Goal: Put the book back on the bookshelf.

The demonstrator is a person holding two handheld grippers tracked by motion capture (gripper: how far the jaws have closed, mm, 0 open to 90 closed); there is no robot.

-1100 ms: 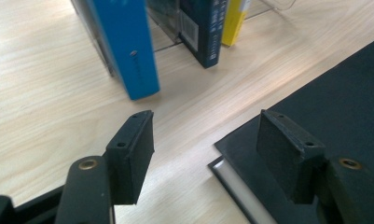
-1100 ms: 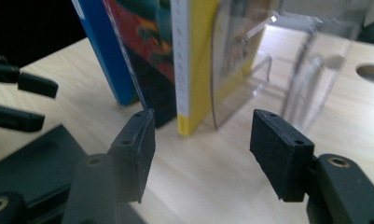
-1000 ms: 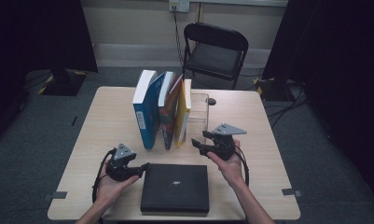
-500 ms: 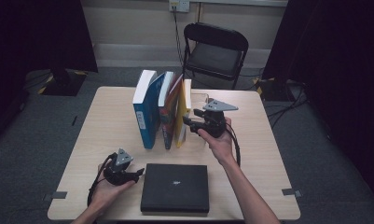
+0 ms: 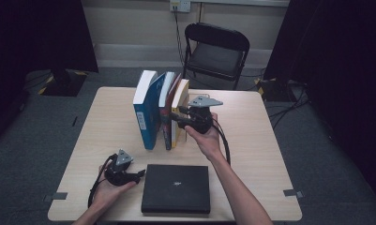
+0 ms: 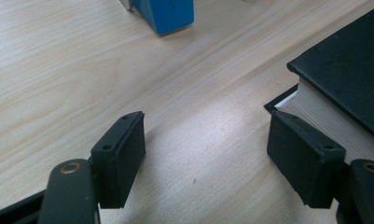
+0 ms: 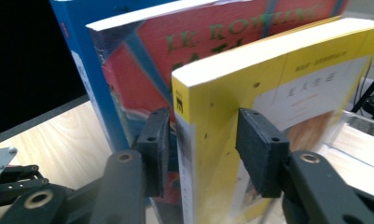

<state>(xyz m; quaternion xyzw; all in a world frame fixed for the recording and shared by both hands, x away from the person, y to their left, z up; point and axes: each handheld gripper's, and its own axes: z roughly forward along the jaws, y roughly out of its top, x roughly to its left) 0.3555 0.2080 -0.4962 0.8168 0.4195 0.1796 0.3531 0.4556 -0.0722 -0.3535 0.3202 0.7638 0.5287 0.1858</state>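
Observation:
Three books stand upright mid-table: a blue book [image 5: 143, 112], a red book [image 5: 166, 126] and a yellow book [image 5: 180, 101]. My right gripper [image 5: 175, 117] reaches in from the right at half height. Its jaws have just been closing around the yellow book's [image 7: 278, 74] spine. One pad sits in the slot beside the red book [image 7: 184, 51] with a thin gap, and the other is at the yellow cover. My left gripper [image 5: 138, 174] rests on the table by the flat black book [image 5: 176, 187]. Its jaws [image 6: 205, 158] have just been opening, with only bare wood between them.
The black book's page edge [image 6: 324, 116] lies right beside the left gripper's right-hand jaw. A clear bookend [image 7: 357, 135] stands behind the yellow book. A black folding chair [image 5: 218, 51] stands past the table's [image 5: 260, 140] far edge.
My right hand has risen from the table's front right and moved in to the books, its jaws now around the yellow book's spine. My left hand has stayed by the black book.

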